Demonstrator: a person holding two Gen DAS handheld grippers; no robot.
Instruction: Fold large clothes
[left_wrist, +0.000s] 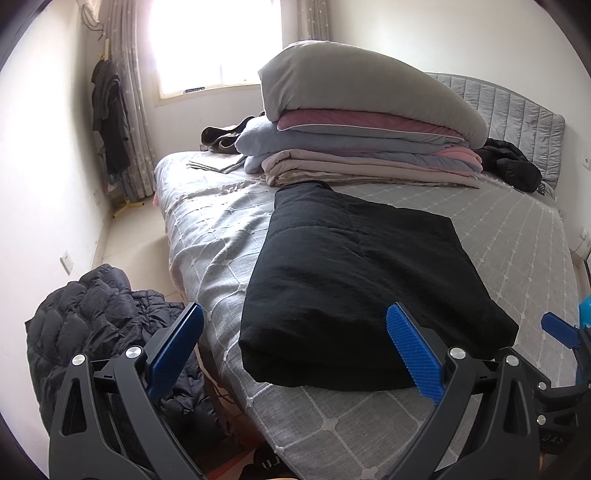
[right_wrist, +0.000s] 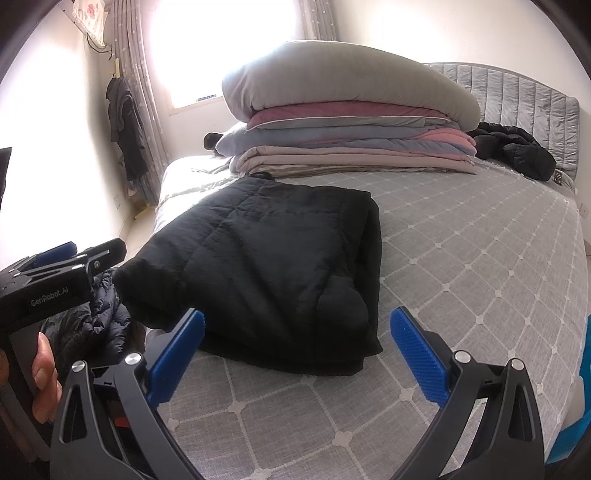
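— On the bed (left_wrist: 480, 229), what's there?
— Black coat (left_wrist: 354, 280), folded flat, near the front edge; quilt stack (left_wrist: 369, 122) behind it.
— Claws?
— Left claw (left_wrist: 295, 350) wide, empty, just short of the coat. Right claw (right_wrist: 297, 354) wide, empty too, w/ coat just ahead.

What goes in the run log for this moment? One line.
black coat folded on bed | left hand-held gripper open, empty | right hand-held gripper open, empty | dark jacket on floor
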